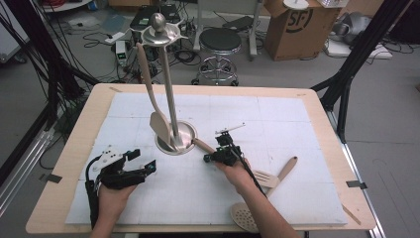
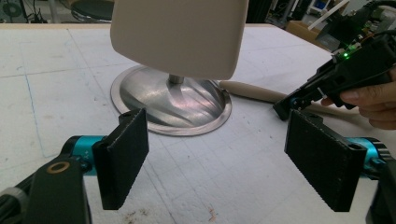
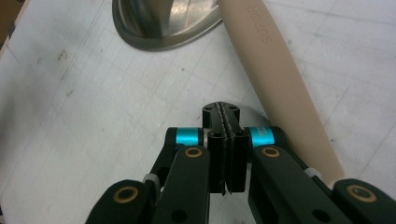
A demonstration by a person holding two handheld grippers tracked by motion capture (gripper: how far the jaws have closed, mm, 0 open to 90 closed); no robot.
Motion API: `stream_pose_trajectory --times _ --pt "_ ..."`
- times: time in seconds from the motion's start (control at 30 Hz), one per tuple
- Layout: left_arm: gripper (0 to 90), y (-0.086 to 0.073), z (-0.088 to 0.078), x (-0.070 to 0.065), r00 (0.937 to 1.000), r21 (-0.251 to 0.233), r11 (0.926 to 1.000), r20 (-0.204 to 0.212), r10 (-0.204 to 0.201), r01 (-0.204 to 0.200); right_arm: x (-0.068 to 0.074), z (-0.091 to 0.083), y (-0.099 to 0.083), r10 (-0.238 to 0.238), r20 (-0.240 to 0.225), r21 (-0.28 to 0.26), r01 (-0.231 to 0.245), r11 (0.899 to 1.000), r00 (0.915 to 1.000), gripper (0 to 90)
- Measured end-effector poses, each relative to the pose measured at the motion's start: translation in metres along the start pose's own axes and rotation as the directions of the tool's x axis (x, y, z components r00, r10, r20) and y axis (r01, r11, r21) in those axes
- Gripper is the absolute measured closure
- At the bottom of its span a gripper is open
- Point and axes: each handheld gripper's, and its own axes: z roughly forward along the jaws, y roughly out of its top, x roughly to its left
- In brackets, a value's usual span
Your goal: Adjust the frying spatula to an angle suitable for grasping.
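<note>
A pale wooden handle [image 3: 280,84] lay flat by the steel stand [image 1: 174,136]; the right gripper [image 1: 210,157], fingers closed empty, seemingly touched it, while the left gripper [image 1: 143,161] gaped.

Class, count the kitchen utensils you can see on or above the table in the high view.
4. One spatula hangs on the stand; a wooden handle lies by its base; a slotted turner and a perforated spoon lie near the right forearm, which may hide others.

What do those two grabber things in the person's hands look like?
Each gripper is mostly black. The left gripper has two flat black pads with a rough surface, fixed on shiny turquoise rings, plus brass-coloured round fittings and a grey plate on top. The right gripper has the same turquoise rings, and a small green light glows on its body. Black cables trail from both. The forearms are bare.
</note>
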Motion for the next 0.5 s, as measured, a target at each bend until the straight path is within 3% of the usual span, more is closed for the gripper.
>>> stream_pose_trajectory --times 0.13,0.27,0.4,0.5 --pt "22.4 0.0 -0.001 0.001 1.0 -0.001 1.0 -0.002 0.002 -0.002 0.002 0.001 0.004 -0.003 0.008 -0.008 0.003 1.0 1.0 90.0" --pt "22.4 0.0 0.0 0.002 1.0 -0.003 1.0 -0.003 -0.004 0.004 0.004 -0.005 0.003 -0.01 -0.015 -0.014 0.01 1.0 0.9998 90.0" --pt "22.4 0.0 -0.001 0.001 1.0 -0.002 1.0 -0.001 0.0 0.0 0.007 -0.029 0.0 -0.025 -0.045 -0.047 0.023 0.999 0.9987 90.0" --pt "22.4 0.0 -0.002 0.0 1.0 -0.004 1.0 -0.003 0.0 0.0 0.003 -0.049 -0.006 -0.037 -0.038 -0.06 0.035 0.998 0.9986 90.0"
